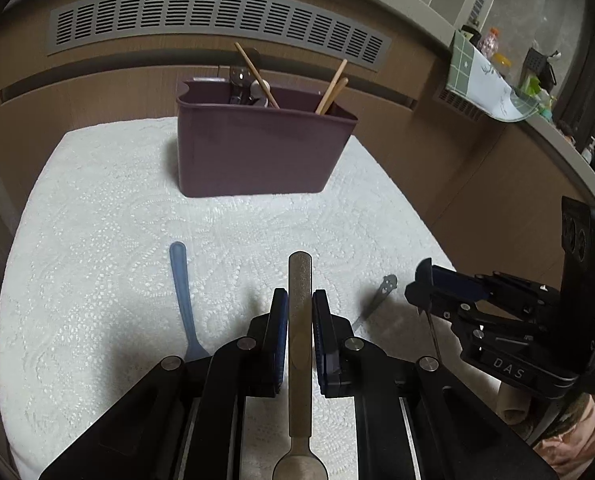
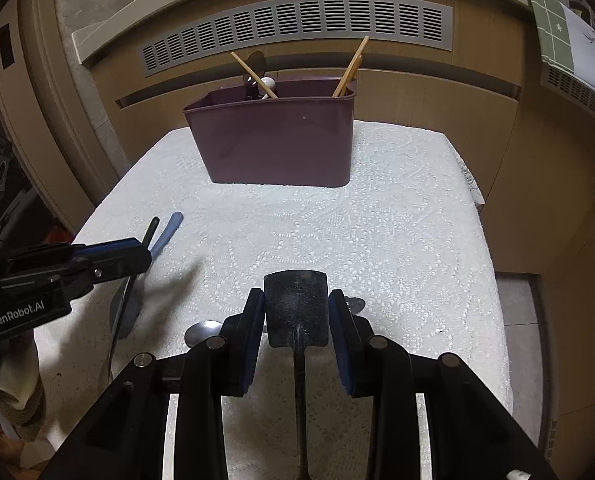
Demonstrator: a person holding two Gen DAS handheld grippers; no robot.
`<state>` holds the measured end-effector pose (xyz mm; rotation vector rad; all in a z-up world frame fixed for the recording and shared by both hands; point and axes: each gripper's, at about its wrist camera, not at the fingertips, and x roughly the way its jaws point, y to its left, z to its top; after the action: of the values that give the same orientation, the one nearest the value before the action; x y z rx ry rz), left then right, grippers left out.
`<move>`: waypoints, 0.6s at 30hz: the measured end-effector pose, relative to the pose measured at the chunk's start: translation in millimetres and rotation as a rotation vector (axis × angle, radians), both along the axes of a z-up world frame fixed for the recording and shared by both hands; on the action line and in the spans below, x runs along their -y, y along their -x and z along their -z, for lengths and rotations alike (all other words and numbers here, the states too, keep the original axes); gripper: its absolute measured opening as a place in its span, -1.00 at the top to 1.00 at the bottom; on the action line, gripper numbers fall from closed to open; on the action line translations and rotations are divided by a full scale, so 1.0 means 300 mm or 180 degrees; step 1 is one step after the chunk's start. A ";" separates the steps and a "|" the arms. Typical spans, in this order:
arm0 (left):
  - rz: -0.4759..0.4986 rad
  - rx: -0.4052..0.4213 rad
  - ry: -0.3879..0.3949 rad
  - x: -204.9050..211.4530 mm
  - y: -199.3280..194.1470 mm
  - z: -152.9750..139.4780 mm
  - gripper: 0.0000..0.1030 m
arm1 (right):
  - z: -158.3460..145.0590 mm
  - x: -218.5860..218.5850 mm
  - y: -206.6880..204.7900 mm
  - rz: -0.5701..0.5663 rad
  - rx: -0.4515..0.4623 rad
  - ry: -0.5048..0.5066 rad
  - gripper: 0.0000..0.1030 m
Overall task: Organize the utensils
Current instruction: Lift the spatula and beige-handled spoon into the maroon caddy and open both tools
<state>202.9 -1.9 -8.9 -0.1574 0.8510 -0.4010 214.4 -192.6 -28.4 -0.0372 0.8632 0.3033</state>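
A purple utensil caddy point(image 1: 257, 152) stands at the far side of the white cloth, with chopsticks point(image 1: 331, 88) and dark utensils sticking out; it also shows in the right wrist view point(image 2: 277, 140). My left gripper point(image 1: 299, 300) is shut on a metal spoon point(image 1: 299, 320), handle pointing forward. My right gripper point(image 2: 296, 300) is shut on a black spatula-like utensil point(image 2: 296, 306), held by its flat blade. A blue plastic spoon point(image 1: 182, 292) lies on the cloth left of the left gripper. A small metal utensil point(image 1: 379, 296) lies between the grippers.
The white lace cloth point(image 2: 377, 220) covers a small table against a wooden cabinet with a grey vent grille point(image 1: 217, 20). A silver spoon bowl point(image 2: 203, 332) lies by the right gripper. A cluttered shelf point(image 1: 497, 80) runs at the right.
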 end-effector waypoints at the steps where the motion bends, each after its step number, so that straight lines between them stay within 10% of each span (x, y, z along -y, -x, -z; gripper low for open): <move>1: -0.0023 0.0014 0.0002 -0.005 -0.002 -0.009 0.76 | -0.006 0.000 0.002 -0.0001 0.0014 0.0000 0.42; 18: -0.0095 0.0292 0.0092 -0.045 0.052 -0.141 0.76 | -0.147 -0.015 0.017 -0.0099 0.0319 0.0027 0.42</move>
<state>187.4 11.6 33.4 -0.1769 0.7519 -0.3899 209.2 -188.2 15.7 -0.0732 0.7649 0.3244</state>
